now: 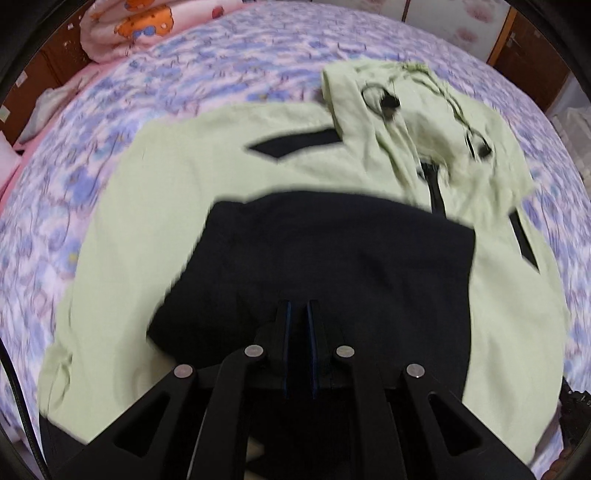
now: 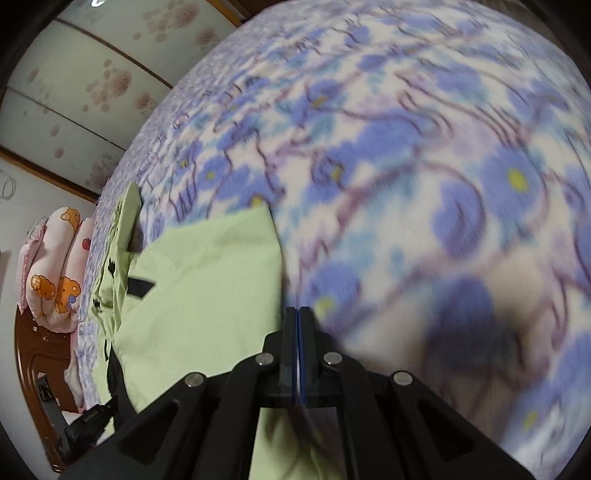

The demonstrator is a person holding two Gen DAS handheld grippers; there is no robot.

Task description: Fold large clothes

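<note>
Soft, floppy green jacket (image 1: 221, 184) likely drapes; grab its hem at six o'clock, both tongs (image 1: 298, 306) (image 2: 298, 310) pressed together, empty.

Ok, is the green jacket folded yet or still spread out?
Partly folded: the jacket lies mostly flat on the bed, with its dark lower part turned up over the middle.

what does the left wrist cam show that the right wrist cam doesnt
Only the left wrist view: the jacket's black lining panel, its hood with black drawcords and the shut left gripper.

Only the right wrist view: the shut right gripper over the bedspread, and the flower-patterned wall panels.

Both: the light green jacket, the blue floral bedspread and the pink cartoon-bear quilt.
</note>
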